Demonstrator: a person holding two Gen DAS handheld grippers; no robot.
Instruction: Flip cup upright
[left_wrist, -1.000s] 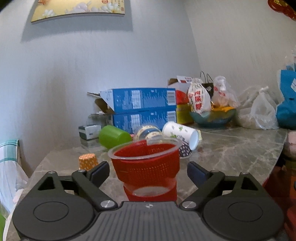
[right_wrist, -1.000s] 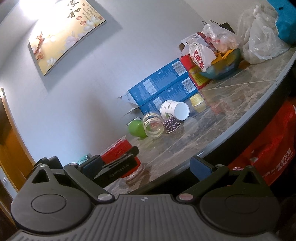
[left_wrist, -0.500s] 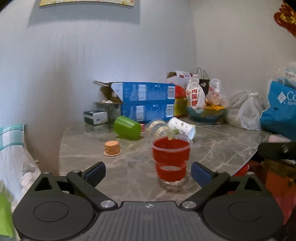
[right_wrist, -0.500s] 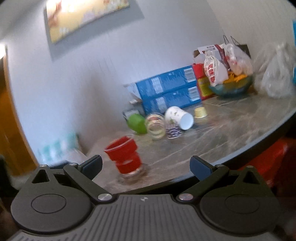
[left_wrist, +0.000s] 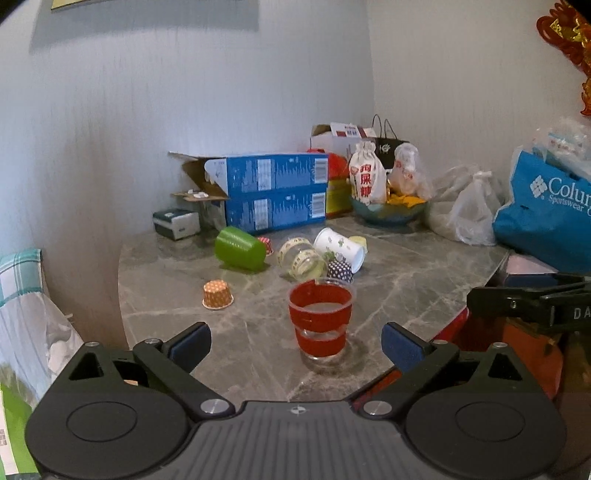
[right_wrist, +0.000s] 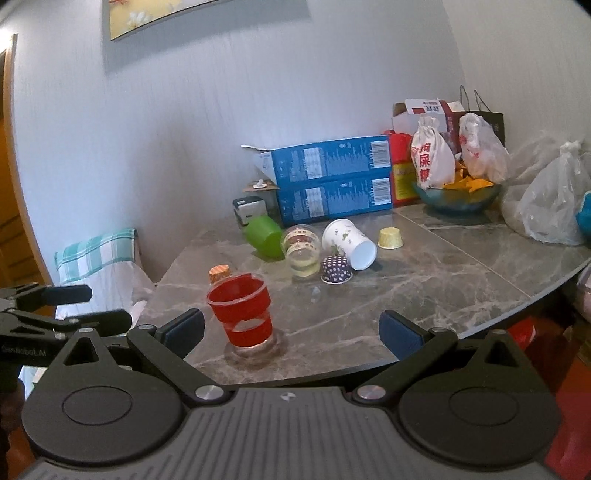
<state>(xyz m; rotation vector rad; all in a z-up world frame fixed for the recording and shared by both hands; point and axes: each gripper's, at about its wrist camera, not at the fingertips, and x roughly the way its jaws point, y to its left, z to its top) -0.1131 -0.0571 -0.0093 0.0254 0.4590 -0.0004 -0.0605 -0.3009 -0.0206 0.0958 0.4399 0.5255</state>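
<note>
A clear plastic cup with a red sleeve (left_wrist: 320, 320) stands upright near the front edge of the grey marble table (left_wrist: 413, 284); it also shows in the right wrist view (right_wrist: 242, 318). My left gripper (left_wrist: 295, 345) is open and empty, drawn back just in front of the cup. My right gripper (right_wrist: 291, 328) is open and empty, with the cup near its left finger. Behind lie a green cup (left_wrist: 240, 249), a clear taped cup (left_wrist: 301, 258) and a white paper cup (left_wrist: 340, 249) on their sides.
Small paper cupcake liners: an orange one (left_wrist: 218, 294), a dark dotted one (right_wrist: 335, 270) and a yellow one (right_wrist: 390, 237). Two stacked blue boxes (left_wrist: 273, 195), a bowl with bags (left_wrist: 388, 210), plastic bags and a blue shopping bag (left_wrist: 546, 218) line the back and right.
My left gripper has let go of the red cup and pulled back from it; the cup now stands free on the table. My right gripper has swung level and faces the table.
</note>
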